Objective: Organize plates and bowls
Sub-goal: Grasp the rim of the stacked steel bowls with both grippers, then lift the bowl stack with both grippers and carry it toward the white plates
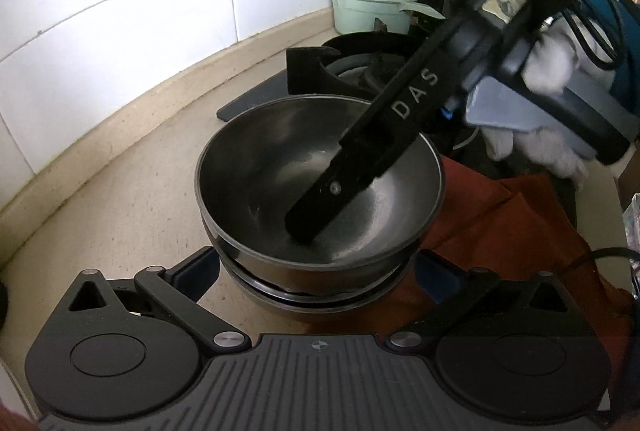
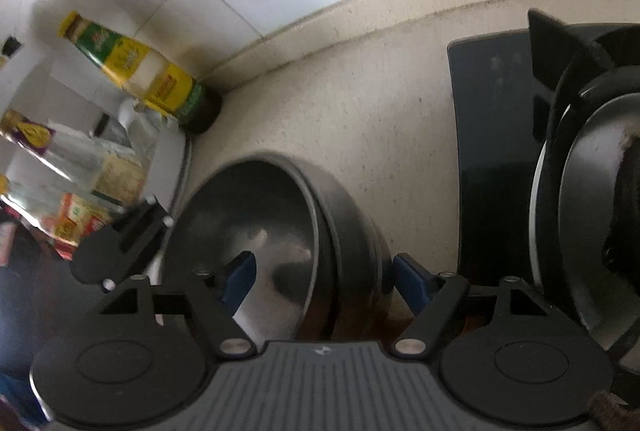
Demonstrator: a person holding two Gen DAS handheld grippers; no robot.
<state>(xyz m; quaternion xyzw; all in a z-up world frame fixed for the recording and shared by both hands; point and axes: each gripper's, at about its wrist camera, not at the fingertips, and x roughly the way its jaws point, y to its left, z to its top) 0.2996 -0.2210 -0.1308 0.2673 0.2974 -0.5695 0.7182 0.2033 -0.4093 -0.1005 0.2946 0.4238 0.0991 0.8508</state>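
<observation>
Tongs status: left tongs (image 1: 316,267) spread wide, straddling the stacked steel bowls (image 1: 320,175) near the bench (image 1: 132,199) back edge, pads off the metal. Right tongs (image 2: 320,279) partly open, one finger (image 1: 320,199) inside the top bowl, the other outside the wall; contact unclear. Left view alone shows my gloved hand (image 1: 548,71) and a green jug (image 1: 360,11). Right view alone shows sauce bottles (image 2: 136,67) in the corner and the stove (image 2: 496,151).

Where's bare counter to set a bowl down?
Bare counter lies between the stacked bowls, the stove and the backsplash. Crowded: bottles in the corner, orange cloth beside the stack.
</observation>
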